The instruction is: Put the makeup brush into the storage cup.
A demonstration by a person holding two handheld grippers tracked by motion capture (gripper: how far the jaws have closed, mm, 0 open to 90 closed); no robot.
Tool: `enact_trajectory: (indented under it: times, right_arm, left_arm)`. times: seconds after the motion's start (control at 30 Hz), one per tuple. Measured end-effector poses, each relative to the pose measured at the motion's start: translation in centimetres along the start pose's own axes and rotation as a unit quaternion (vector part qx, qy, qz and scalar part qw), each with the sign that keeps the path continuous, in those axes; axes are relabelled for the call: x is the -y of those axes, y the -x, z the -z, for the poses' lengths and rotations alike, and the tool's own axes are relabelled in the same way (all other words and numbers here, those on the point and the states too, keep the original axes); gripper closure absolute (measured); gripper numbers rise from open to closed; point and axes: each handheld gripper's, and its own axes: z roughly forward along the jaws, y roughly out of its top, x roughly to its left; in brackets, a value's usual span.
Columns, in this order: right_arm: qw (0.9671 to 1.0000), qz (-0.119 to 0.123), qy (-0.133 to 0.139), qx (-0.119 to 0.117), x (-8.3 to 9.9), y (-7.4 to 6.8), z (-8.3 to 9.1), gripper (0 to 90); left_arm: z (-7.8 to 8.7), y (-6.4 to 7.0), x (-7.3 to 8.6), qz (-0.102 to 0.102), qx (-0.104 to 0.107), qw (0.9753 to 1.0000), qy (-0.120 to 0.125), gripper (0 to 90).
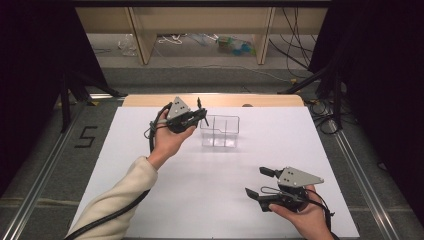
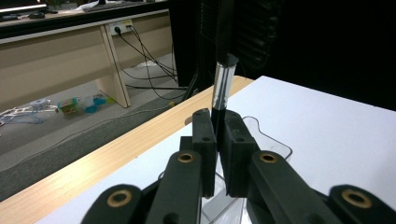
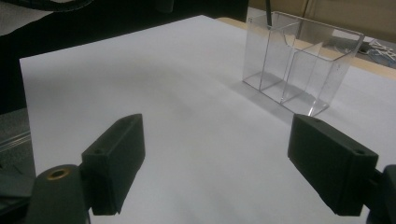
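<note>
Above clear organizer [image 1: 220,131] — pen [image 2: 223,84] in left tool [image 2: 217,135]

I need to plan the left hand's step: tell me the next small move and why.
Probably lower the left gripper a little, straight down, before opening. Its jaws are shut on a black and silver pen, held upright above the edge of the clear divided organizer, whose compartments look empty. The right gripper rests open, well apart.

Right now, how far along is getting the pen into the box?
Done: the left gripper is shut on the pen, raised beside the clear box. In hand: bringing it over the box. Left: lowering and releasing. The right gripper waits open.
</note>
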Motion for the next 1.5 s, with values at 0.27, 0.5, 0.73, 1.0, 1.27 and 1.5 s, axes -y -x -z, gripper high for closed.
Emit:
enact_trajectory:
  times: [0.27,0.5,0.73,1.0,1.27,1.5]
  right_arm:
    - [1.0,0.0,-0.003,0.002,0.0,0.0,0.1,20.2]
    - [1.0,-0.002,-0.005,0.003,0.0,-0.1,0.0,20.1]
    - [1.0,0.0,-0.004,0.003,0.0,0.0,0.0,20.2]
    - [1.0,0.0,-0.003,0.003,0.0,0.0,0.0,20.2]
    - [1.0,0.0,-0.004,0.003,0.0,0.0,0.0,20.2]
    - [1.0,0.0,-0.003,0.003,0.0,0.0,0.0,20.2]
  left_arm:
    - [-0.2,0.0,0.1,0.001,-0.001,1.0,0.0,85.2]
    - [-0.4,-0.1,0.2,0.0,-0.002,1.0,-0.002,85.2]
    - [-0.6,-0.1,0.2,0.0,-0.003,1.0,-0.003,85.3]
    - [-0.8,-0.2,0.4,0.002,-0.005,1.0,-0.006,85.2]
    - [-1.0,-0.3,0.7,0.003,-0.006,0.9999,-0.01,85.2]
    - [-1.1,-0.4,0.8,0.003,-0.008,0.9999,-0.012,85.2]
